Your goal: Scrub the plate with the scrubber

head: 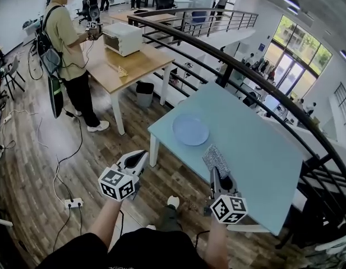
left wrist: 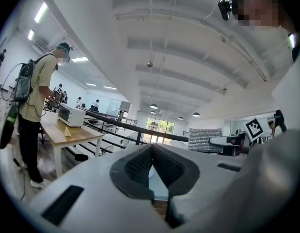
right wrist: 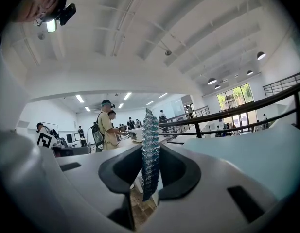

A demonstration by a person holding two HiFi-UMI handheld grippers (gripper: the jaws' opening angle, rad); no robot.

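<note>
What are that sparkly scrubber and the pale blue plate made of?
The scrubber looks like a woven metallic or glittery mesh: its bumpy surface glints silver. The plate is probably plastic, smooth, even pale blue and thin-rimmed, though glazed ceramic is possible.

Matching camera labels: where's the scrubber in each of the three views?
Head view: scrubber lower centre-right, above the table near its front edge, held in the right gripper's jaws.
Left gripper view: scrubber right of centre, broad face showing.
Right gripper view: scrubber dead centre, edge-on between the jaws.
Shared landmark: the black railing.
</note>
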